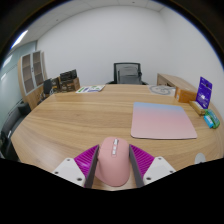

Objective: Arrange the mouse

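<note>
- Gripper (114, 170) fingers are seen clamped against a pink mouse (113, 162), held above the wooden table (70, 120).
- Slippage could be caused by the rounded shell.
- Mousepad (163, 121) beyond could be missed.

Wooden table (70, 125), office chair (127, 72), shelf (33, 72), purple box (204, 92)

The mouse's (113, 163) near end is hidden below the gripper (113, 170).

The tongs (113, 170) sit low and level, pointing forward, both magenta pads (85, 165) pressed against the sides of a pink mouse (113, 162) held between them.
</note>
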